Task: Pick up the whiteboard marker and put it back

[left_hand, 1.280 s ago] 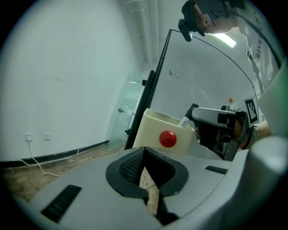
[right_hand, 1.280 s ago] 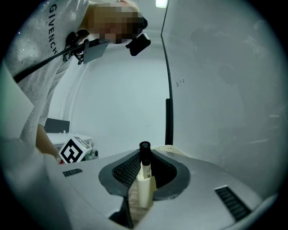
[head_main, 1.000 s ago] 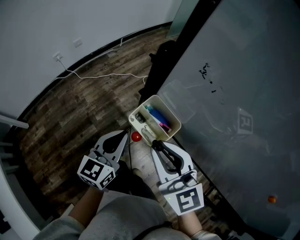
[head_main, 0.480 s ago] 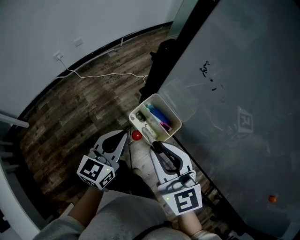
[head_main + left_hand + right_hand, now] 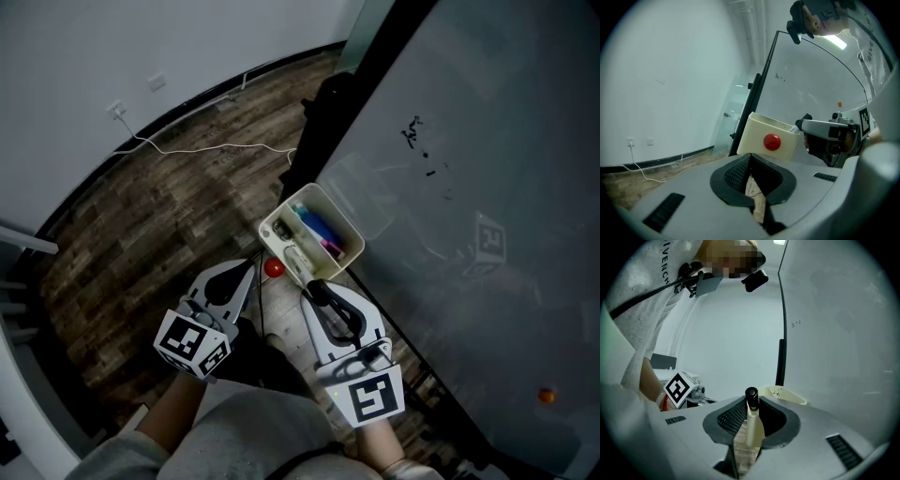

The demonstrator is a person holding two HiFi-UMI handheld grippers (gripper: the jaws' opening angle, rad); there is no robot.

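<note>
We clamp our right gripper [image 5: 315,291] on the black-capped whiteboard marker [image 5: 752,418], just beside the cream tray [image 5: 756,132]. Our left gripper [image 5: 251,269] sits closed on nothing.

Head view. The box [image 5: 284,210] on the whiteboard [image 5: 469,169] lies at 12 o'clock of the right tool [image 5: 317,292], which is closed on a whiteboard marker [image 5: 752,420]. The box mouth is partly filled by coloured markers [image 5: 317,234]. Passage from 1 to 5 o'clock is barred by the whiteboard. Open floor [image 5: 169,216], crossed by a cable [image 5: 202,148], is seen from 8 to 11 o'clock.
</note>
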